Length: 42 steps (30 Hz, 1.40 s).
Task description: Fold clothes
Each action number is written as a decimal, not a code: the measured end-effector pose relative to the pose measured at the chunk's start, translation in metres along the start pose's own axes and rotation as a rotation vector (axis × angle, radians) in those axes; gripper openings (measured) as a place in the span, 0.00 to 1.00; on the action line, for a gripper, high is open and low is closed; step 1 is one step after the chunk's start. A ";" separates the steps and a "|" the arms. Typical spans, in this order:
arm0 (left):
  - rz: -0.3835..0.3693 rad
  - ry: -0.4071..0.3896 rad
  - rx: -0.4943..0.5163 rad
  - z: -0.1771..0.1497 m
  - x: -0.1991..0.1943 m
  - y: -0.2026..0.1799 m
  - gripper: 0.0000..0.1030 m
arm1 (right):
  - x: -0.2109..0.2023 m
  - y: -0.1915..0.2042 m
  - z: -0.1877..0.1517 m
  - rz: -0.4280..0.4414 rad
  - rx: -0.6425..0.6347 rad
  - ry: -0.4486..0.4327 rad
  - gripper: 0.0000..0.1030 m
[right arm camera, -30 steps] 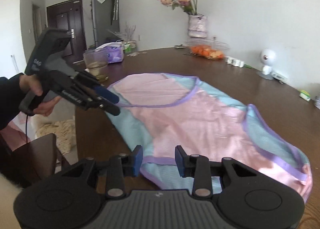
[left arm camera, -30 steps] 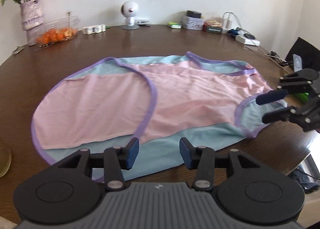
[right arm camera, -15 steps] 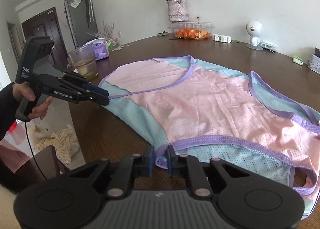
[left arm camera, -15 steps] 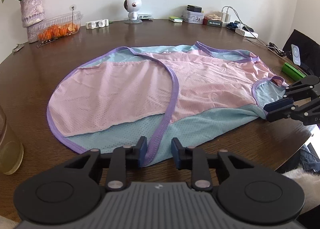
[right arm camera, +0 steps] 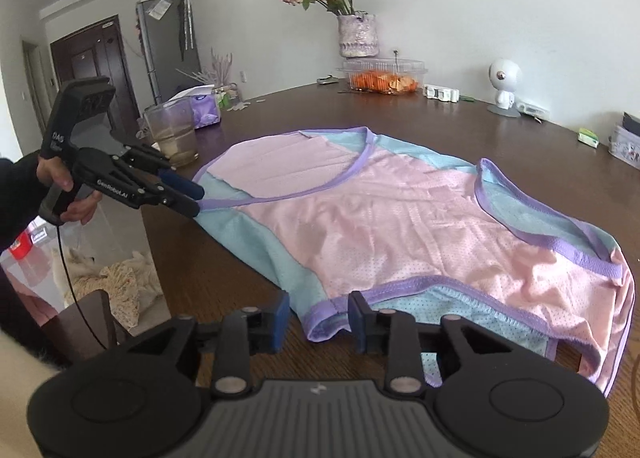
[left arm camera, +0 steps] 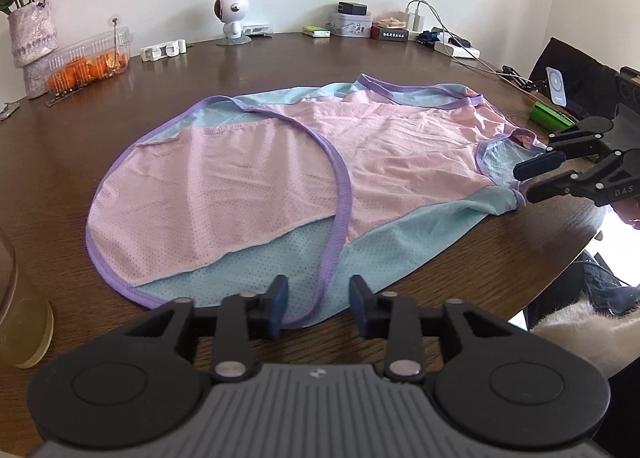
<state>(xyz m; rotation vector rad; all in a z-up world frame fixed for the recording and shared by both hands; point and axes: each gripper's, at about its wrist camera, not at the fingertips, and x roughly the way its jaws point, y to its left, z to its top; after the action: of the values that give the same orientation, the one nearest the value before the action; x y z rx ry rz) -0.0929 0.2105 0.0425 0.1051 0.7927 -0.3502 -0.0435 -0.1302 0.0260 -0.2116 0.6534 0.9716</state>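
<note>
Both tools' jaws are opening: left tool (left arm camera: 319, 306) and right tool (right arm camera: 319, 321) each straddle the top's (left arm camera: 288, 173) hem on the table (left arm camera: 280, 65).

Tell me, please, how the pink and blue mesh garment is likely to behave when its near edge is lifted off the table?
The garment lies flat with soft wrinkles, so it is probably floppy and would drape. Its thin, perforated mesh suggests that it is light. On the glossy table it may slide rather than stay put.

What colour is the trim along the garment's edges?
Purple, on the trim of the pink and blue garment; clearest in the right wrist view.
</note>
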 end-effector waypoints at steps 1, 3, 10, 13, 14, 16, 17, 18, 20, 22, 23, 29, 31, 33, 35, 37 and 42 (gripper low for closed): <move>-0.006 -0.002 -0.005 -0.001 0.000 0.001 0.38 | 0.003 -0.001 -0.002 -0.003 -0.004 0.014 0.30; -0.028 -0.006 -0.012 -0.003 0.000 0.003 0.38 | 0.008 -0.002 -0.005 -0.010 -0.010 0.035 0.29; -0.054 -0.024 0.003 -0.005 0.001 0.008 0.02 | 0.010 -0.010 -0.007 -0.015 0.018 -0.001 0.03; -0.045 -0.060 -0.007 0.002 -0.001 0.011 0.01 | 0.004 -0.021 0.000 -0.010 0.068 -0.041 0.03; -0.034 -0.076 -0.013 0.006 -0.002 0.013 0.01 | 0.002 -0.027 0.005 -0.005 0.094 -0.059 0.03; -0.017 -0.116 -0.031 0.017 -0.001 0.021 0.01 | 0.001 -0.039 0.015 -0.006 0.124 -0.081 0.03; 0.000 -0.130 -0.040 0.025 0.004 0.025 0.01 | 0.002 -0.046 0.021 -0.012 0.136 -0.087 0.03; 0.020 -0.141 -0.047 0.033 0.009 0.029 0.01 | 0.007 -0.054 0.029 -0.021 0.138 -0.085 0.03; 0.060 -0.159 -0.064 0.049 0.022 0.036 0.01 | 0.020 -0.069 0.044 -0.043 0.143 -0.071 0.03; 0.097 -0.169 -0.083 0.063 0.038 0.040 0.01 | 0.039 -0.082 0.057 -0.078 0.143 -0.031 0.03; 0.106 -0.170 -0.088 0.067 0.045 0.042 0.01 | 0.047 -0.086 0.062 -0.096 0.144 -0.016 0.03; 0.204 -0.138 -0.170 0.070 0.063 0.051 0.05 | 0.065 -0.095 0.077 -0.193 0.114 0.043 0.15; 0.235 -0.155 -0.207 0.060 0.050 0.055 0.12 | 0.037 -0.096 0.075 -0.186 0.095 -0.004 0.26; 0.249 -0.175 -0.236 0.049 0.037 0.053 0.26 | 0.001 -0.100 0.067 -0.165 0.082 -0.042 0.33; 0.260 -0.194 -0.262 0.038 0.024 0.050 0.34 | -0.028 -0.099 0.052 -0.147 0.059 -0.018 0.33; 0.274 -0.189 -0.254 0.032 0.022 0.042 0.37 | -0.044 -0.094 0.032 -0.133 0.074 0.022 0.34; 0.278 -0.123 -0.221 0.026 0.038 0.036 0.38 | -0.038 -0.079 -0.003 -0.175 0.038 0.083 0.30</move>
<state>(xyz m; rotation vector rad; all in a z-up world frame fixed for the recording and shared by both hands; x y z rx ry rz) -0.0385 0.2288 0.0321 -0.0142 0.6798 -0.0049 0.0055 -0.2023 0.0370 -0.2723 0.7161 0.7853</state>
